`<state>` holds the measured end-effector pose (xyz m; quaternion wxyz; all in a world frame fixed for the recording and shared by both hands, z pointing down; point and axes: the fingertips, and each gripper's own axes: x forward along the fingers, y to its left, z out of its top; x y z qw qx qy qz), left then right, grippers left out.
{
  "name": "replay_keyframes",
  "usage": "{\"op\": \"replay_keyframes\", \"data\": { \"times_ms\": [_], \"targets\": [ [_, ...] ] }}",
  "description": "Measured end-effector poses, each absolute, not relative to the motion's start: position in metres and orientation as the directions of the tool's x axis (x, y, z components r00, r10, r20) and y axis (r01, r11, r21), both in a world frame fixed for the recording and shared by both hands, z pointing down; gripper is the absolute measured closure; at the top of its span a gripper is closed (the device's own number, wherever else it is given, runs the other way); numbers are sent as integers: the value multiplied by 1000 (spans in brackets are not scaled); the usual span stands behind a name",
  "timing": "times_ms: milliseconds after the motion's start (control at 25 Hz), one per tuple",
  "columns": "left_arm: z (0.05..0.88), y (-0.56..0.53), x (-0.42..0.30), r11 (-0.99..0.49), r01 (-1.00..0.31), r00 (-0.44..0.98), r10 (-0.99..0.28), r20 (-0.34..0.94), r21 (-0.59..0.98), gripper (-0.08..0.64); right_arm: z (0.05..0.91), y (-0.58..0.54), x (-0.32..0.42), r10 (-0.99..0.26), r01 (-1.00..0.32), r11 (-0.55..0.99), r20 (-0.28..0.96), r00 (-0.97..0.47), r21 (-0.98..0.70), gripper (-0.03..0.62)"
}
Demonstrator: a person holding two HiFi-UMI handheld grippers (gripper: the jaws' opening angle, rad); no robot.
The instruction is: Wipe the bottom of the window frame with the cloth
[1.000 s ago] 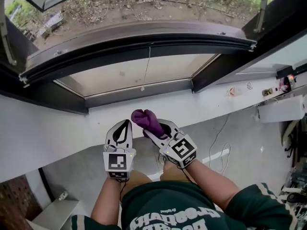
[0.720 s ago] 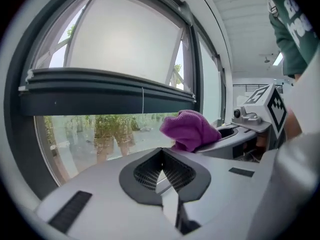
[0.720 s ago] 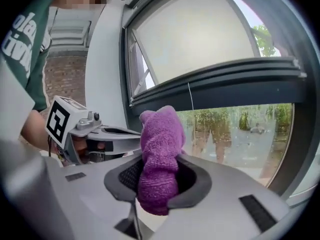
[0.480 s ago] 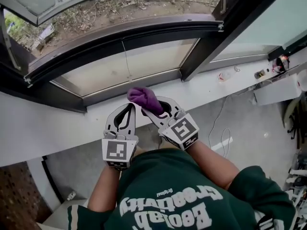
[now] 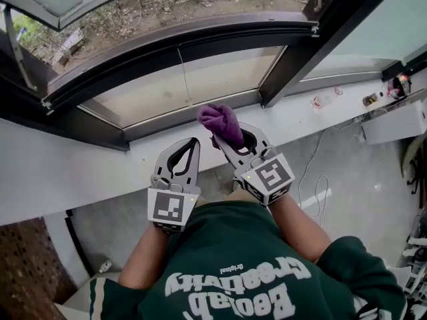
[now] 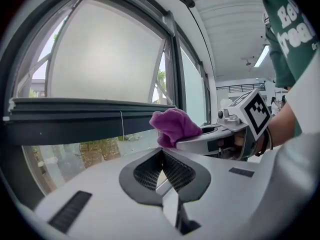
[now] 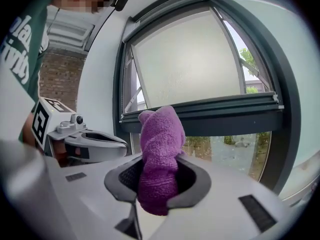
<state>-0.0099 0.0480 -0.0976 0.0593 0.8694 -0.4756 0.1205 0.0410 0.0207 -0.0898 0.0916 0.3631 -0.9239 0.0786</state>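
Left gripper (image 5: 192, 144): jaws pressed together with nothing between them; it hangs idle just beside the right gripper, over the white sill (image 5: 93, 162).
Right gripper (image 5: 225, 139): clamped on the cloth (image 5: 222, 122), which fills the gap between the pads.
Cloth, position: in the right jaws, above the sill and near the bottom rail of the window frame (image 5: 167, 122). It does not appear to touch the rail.
Cloth, appearance: purple, fuzzy knit, twisted into an upright wad. A rounded lump stands beyond the jaw tips and a shorter tail hangs behind them. It looks dry, with no visible dirt.
Risk 1: small contact patch. The wad is bunched, so a pass may clean only a narrow stripe and skip the corners of the rail.
Risk 2: slip. Drag along the rail could pull the soft wad sideways out of the pads, since the grip is on a twisted neck.
Risk 3: loss outside. The sash is open above the rail, so a freed cloth could drop outdoors.
Risk 4: snag. A thin cord (image 5: 181, 72) hangs across the lower pane, and a sweep at that height could catch it.
Risk 5: collision. The grippers are near each other, and a leftward stroke may knock the idle one.
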Motion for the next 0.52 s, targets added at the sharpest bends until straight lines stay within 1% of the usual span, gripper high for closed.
{"op": "replay_keyframes", "data": {
  "times_ms": [320,520],
  "targets": [
    [-102,25,-9,-508,-860,477,-836,273,-53,551,-95,7,59,-665,-688,725,217,-715,-44,477],
    [-99,17,12,-502,-862,470,-841,268,-65,551,-101,0,76,-652,-669,743,210,-728,-13,477]
  ]
}}
